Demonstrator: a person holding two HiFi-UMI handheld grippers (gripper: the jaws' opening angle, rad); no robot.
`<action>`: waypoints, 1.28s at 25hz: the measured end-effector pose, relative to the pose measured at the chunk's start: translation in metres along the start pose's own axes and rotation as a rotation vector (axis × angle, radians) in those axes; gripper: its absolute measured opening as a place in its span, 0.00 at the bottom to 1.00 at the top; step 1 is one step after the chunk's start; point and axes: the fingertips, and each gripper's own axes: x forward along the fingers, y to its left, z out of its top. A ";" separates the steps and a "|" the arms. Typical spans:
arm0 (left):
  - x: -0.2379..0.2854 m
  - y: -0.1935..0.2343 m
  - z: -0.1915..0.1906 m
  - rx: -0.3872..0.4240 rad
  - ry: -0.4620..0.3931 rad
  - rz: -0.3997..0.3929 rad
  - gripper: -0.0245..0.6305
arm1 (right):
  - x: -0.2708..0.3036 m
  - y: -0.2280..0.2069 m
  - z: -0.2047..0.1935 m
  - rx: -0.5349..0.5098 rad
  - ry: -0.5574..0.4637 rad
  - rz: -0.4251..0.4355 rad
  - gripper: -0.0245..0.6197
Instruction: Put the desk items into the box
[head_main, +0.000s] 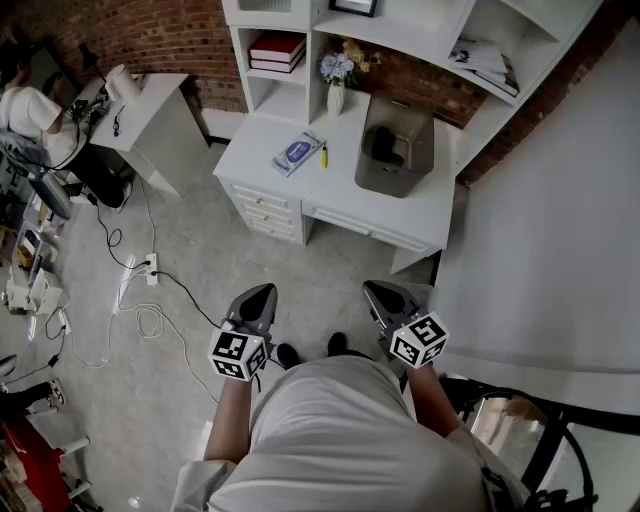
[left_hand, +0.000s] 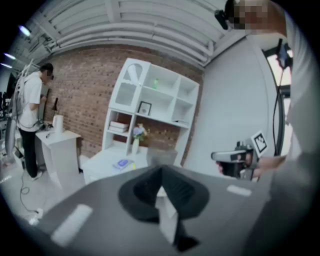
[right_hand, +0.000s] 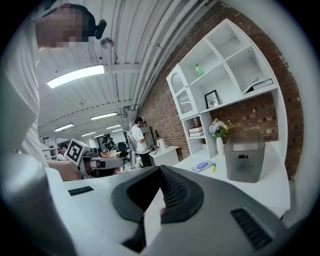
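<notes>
A white desk (head_main: 300, 190) stands ahead across the floor. On it are a grey box (head_main: 395, 150), a blue-and-white wipes packet (head_main: 298, 153) and a yellow marker (head_main: 324, 156). Something dark lies inside the box. My left gripper (head_main: 268, 288) and right gripper (head_main: 370, 286) hang side by side over the floor, well short of the desk, both shut and empty. The left gripper view shows the box (left_hand: 161, 156) and packet (left_hand: 122, 164) far off. The right gripper view shows the box (right_hand: 244, 162), packet (right_hand: 202, 165) and marker (right_hand: 213, 168).
A vase of flowers (head_main: 337, 85) and books (head_main: 277, 50) sit on the white shelf unit behind the desk. A second white table (head_main: 150, 110) with a person (head_main: 30, 110) stands at the left. Cables and a power strip (head_main: 150, 268) lie on the floor. A pale wall (head_main: 560, 220) runs along the right.
</notes>
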 end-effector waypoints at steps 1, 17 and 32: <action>0.001 -0.002 -0.001 0.001 0.002 0.000 0.04 | -0.001 -0.001 0.000 0.001 0.000 0.002 0.04; 0.018 -0.029 -0.003 -0.001 0.011 0.028 0.04 | -0.017 -0.022 0.001 0.006 0.020 0.055 0.04; 0.034 -0.057 -0.017 -0.017 0.017 0.105 0.04 | -0.047 -0.055 -0.015 0.010 0.050 0.128 0.04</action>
